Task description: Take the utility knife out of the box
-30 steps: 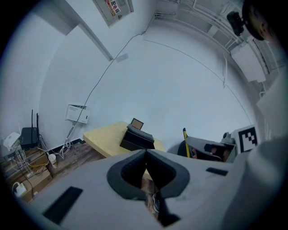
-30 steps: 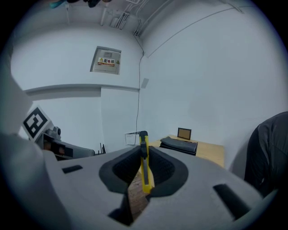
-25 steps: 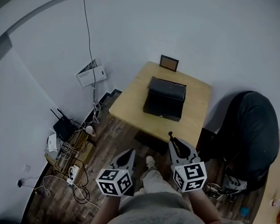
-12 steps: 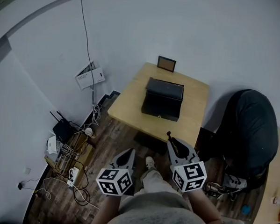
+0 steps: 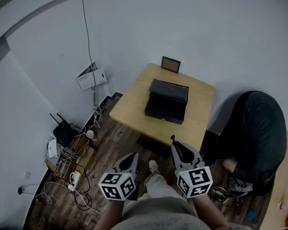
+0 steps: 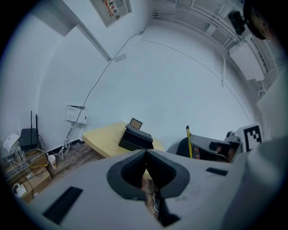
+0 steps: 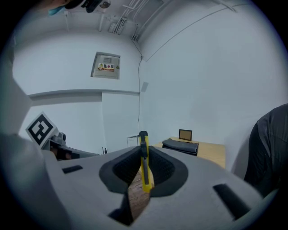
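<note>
A yellow and black utility knife (image 7: 143,161) stands upright between the jaws of my right gripper (image 7: 143,150), which is shut on it; its tip shows in the head view as the utility knife (image 5: 174,139) ahead of the right gripper (image 5: 177,146). The black box (image 5: 167,101) sits closed on the wooden table (image 5: 135,107), well ahead of both grippers, and shows as the black box (image 7: 181,146) far off in the right gripper view. My left gripper (image 5: 128,159) is held low beside the right one, jaws together with nothing between them; the left gripper (image 6: 146,155) shows the same.
A small framed picture (image 5: 170,64) stands at the table's far edge. A person in dark clothes (image 5: 256,137) sits at the right. A router (image 5: 61,129), cables and boxes crowd the floor at left. A wall-mounted panel (image 5: 93,77) hangs behind the table.
Both grippers have stayed where they were. The head view has shifted slightly, so the table and box sit a little further left. The seated person's hand has come into view.
</note>
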